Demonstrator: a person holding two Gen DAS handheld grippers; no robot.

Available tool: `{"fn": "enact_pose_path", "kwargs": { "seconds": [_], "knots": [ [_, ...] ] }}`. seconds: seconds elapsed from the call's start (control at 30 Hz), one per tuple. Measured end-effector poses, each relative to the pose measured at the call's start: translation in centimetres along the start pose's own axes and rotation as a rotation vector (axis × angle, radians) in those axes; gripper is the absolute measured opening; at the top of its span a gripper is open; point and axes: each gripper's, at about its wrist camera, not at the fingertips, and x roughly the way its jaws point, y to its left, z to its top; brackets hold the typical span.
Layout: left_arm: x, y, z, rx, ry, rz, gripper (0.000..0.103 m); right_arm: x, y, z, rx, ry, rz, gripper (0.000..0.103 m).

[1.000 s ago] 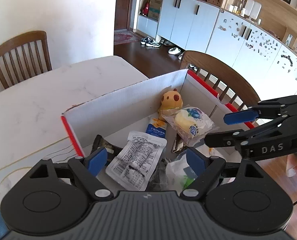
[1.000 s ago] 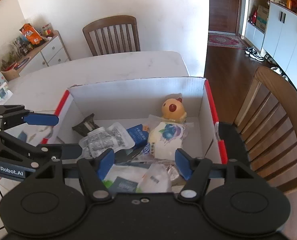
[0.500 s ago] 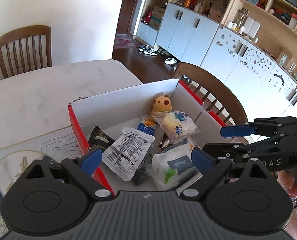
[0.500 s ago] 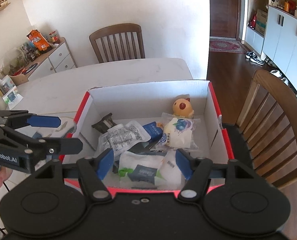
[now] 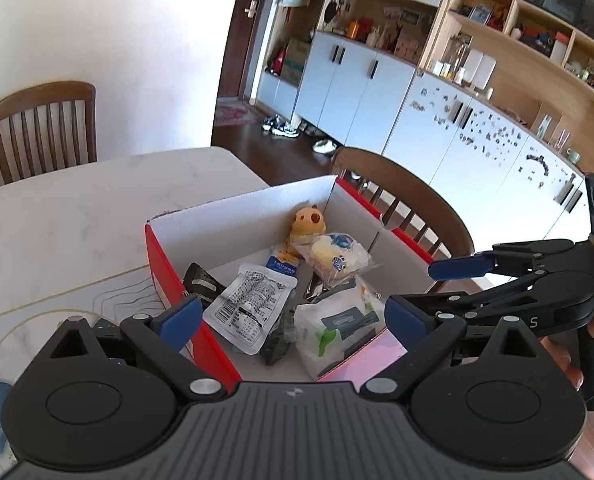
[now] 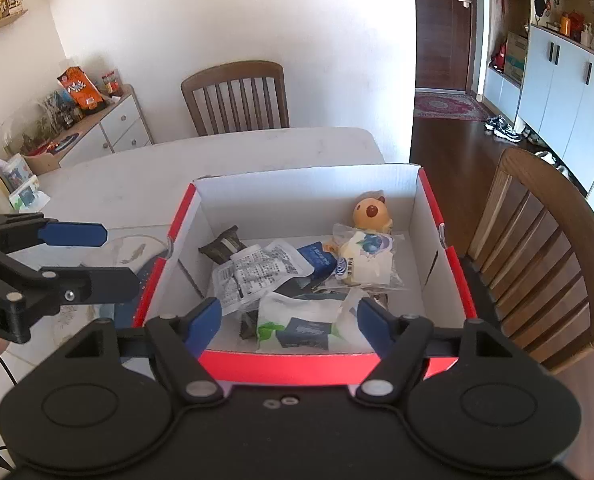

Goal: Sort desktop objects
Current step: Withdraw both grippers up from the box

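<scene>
A red-and-white cardboard box [image 6: 309, 364] stands on the table. It holds a yellow plush toy [image 6: 371, 214], a bread packet [image 6: 363, 260], a white printed sachet [image 6: 257, 272], a blue packet [image 6: 317, 258], a dark wrapper [image 6: 223, 242] and a white-and-green packet [image 6: 297, 320] by the near wall. My right gripper [image 6: 289, 320] hovers over the box's near edge, its jaws opening with nothing between them. My left gripper [image 5: 293, 318] hangs over the box's left corner, jaws also opening and empty. Each gripper shows in the other's view: the left gripper [image 6: 119, 258] and the right gripper [image 5: 413, 286].
The white marble table [image 5: 77, 216] stretches beyond the box. A round patterned mat [image 5: 17, 344] lies left of the box. One wooden chair [image 6: 537, 260] stands close to the box's right side, another chair [image 6: 237, 96] at the table's far end. A cluttered sideboard [image 6: 97, 120] is at the far left.
Both grippers have drawn back and up from inside the box, so the whole box now shows. Their jaws stand wider. The white-and-green packet stays in the box.
</scene>
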Motion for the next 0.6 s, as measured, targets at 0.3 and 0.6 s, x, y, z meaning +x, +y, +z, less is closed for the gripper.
{"fn": "enact_pose_path", "kwargs": {
  "seconds": [0.3,0.6],
  "knots": [
    [-0.5,0.3,-1.0,0.045,0.018,0.106,0.099,-1.0,1.2,-1.0,-0.001,-0.033,-0.009,0.083],
    [-0.9,-0.3,-1.9,0.089,0.027,0.148,0.099,-1.8,2.3,-2.3,0.003,-0.053,-0.015,0.084]
  ]
}}
